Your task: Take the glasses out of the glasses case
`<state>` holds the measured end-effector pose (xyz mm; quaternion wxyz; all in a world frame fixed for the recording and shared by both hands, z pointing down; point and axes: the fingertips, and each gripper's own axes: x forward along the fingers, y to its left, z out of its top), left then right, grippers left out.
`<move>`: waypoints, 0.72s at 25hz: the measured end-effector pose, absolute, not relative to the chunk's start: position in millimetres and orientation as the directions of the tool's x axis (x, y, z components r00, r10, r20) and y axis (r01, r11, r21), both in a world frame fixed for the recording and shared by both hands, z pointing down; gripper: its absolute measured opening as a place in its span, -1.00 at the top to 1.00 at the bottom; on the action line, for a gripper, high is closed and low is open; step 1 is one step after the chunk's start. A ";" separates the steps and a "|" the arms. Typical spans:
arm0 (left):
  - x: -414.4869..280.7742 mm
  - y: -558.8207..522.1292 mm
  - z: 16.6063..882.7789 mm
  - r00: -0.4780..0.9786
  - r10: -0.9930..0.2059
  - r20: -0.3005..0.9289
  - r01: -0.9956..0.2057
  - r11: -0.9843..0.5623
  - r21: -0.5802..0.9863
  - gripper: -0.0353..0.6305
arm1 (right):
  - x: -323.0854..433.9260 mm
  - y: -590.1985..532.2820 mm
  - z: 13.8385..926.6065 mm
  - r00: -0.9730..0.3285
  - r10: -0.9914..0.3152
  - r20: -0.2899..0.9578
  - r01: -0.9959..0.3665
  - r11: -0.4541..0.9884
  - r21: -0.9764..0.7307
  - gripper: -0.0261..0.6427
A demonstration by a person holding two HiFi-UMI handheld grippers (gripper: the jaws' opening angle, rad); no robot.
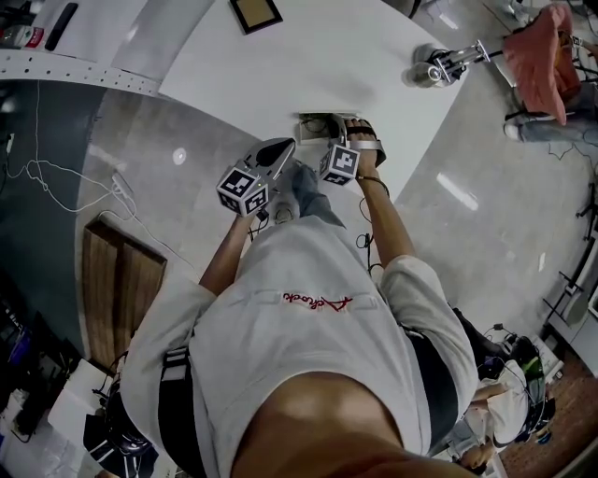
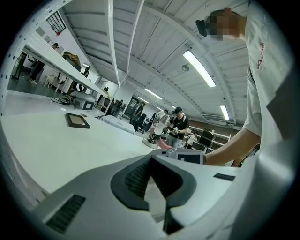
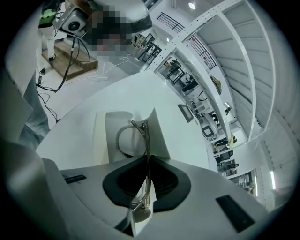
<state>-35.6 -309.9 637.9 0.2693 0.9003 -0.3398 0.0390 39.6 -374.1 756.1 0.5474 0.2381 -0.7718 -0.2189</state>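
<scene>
The white glasses case (image 3: 115, 133) lies open at the near edge of the white table (image 1: 280, 65); one flap (image 3: 158, 133) stands up beside it. Thin metal-framed glasses (image 3: 133, 136) rise out of the case, one lens rim curving over its floor. My right gripper (image 3: 148, 157) is shut on the frame, whose thin bar runs straight down between the black pads. In the head view the right gripper (image 1: 344, 131) sits over the case (image 1: 316, 122). My left gripper (image 1: 290, 145) is just left of it, and in its own view its jaws (image 2: 151, 157) meet at the tips with nothing seen between them.
A dark picture frame (image 1: 255, 12) lies at the table's far side. A metal stand with a round base (image 1: 437, 67) stands near the right edge. A wooden platform (image 1: 117, 280) and cables lie on the floor at left. People stand at the far benches (image 2: 177, 124).
</scene>
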 end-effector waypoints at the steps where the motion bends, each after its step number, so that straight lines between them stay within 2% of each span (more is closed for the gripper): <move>1: -36.6 -309.4 638.5 0.765 -0.591 0.254 -0.634 -0.624 0.458 0.82 | 39.1 -375.0 752.7 -0.289 -0.620 0.730 -0.125 0.780 0.613 0.81; 9: -33.9 -307.4 636.0 0.771 -0.586 0.249 -0.628 -0.634 0.451 0.82 | 39.4 -374.0 717.3 -0.334 -0.693 0.638 -0.117 0.703 0.702 0.81; 18: -32.2 -308.0 620.2 0.779 -0.590 0.213 -0.619 -0.667 0.415 0.82 | 39.7 -368.1 702.4 -0.339 -0.697 0.631 -0.192 0.709 0.679 0.81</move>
